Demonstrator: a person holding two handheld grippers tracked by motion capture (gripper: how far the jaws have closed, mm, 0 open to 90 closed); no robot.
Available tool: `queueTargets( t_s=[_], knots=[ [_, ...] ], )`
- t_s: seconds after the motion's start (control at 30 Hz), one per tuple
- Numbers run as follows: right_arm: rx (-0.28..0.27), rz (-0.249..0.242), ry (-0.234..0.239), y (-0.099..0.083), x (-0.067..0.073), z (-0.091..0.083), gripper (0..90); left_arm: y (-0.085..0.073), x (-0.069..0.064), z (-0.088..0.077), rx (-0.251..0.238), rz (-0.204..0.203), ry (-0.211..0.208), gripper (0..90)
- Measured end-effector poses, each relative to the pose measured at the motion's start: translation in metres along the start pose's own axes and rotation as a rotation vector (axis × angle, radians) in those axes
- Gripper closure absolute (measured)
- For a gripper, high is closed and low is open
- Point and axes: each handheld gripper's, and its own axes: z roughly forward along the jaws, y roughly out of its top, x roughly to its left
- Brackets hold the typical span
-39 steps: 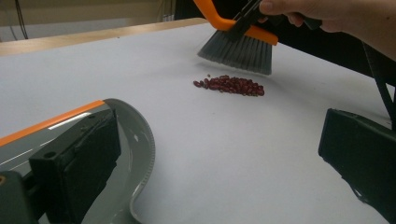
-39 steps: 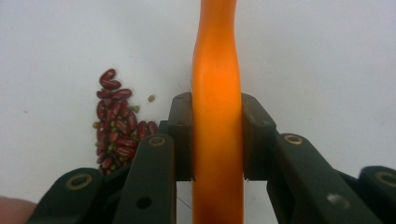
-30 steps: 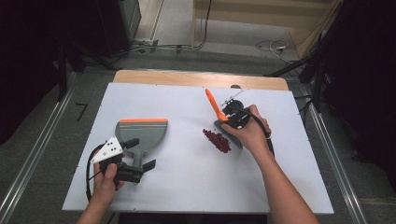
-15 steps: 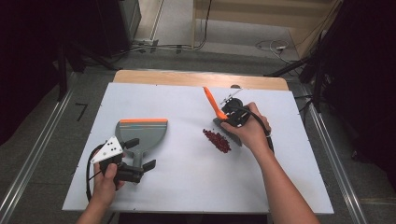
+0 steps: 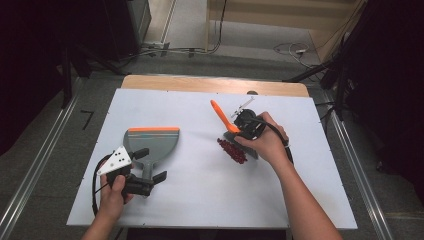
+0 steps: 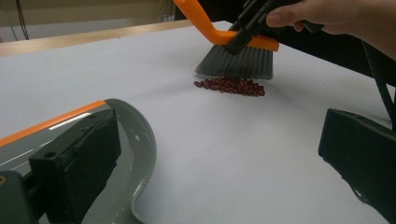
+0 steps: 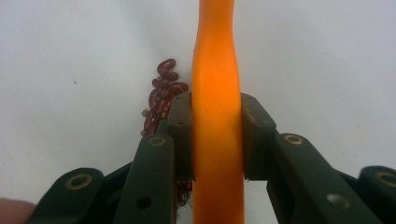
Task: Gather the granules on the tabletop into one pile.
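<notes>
On the white desk point(image 5: 210, 200), the grey dustpan point(image 5: 151, 143) sits well left of the red beans point(image 5: 231, 150), the left claw point(image 6: 219, 154) apart beside it. The right claw point(image 7: 217, 140) clamps the orange brush point(image 6: 243, 51) just behind the beans; a hard sweep could scatter them short of the dustpan.

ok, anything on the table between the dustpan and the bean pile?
Nothing. In the high view and the left gripper view, the stretch of white table between the dustpan and the red beans is bare. The brush sits behind the beans.
</notes>
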Motion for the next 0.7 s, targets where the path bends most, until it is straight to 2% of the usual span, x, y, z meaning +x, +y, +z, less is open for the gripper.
queueTargets(
  t_s=[0.17, 0.27, 0.4, 0.53, 0.7],
  knots=[
    [-0.02, 0.038, -0.042, -0.003, -0.005, -0.001, 68.8, 0.0, 0.0, 0.0, 0.002, -0.001, -0.001, 0.0],
    [-0.011, 0.058, -0.057, -0.007, -0.008, 0.001, 68.8, 0.0, 0.0, 0.0, 0.0, 0.001, 0.0, 0.0],
    [-0.005, 0.062, -0.031, -0.012, -0.006, 0.003, 68.8, 0.0, 0.0, 0.0, 0.002, 0.001, 0.001, 0.0],
    [-0.043, 0.078, -0.012, -0.017, -0.005, -0.006, 68.8, 0.0, 0.0, 0.0, 0.004, 0.001, 0.0, 0.0],
    [-0.12, 0.126, -0.021, -0.034, -0.01, -0.029, 68.8, 0.0, 0.0, 0.001, 0.001, 0.001, 0.003, 0.0]
  ],
)
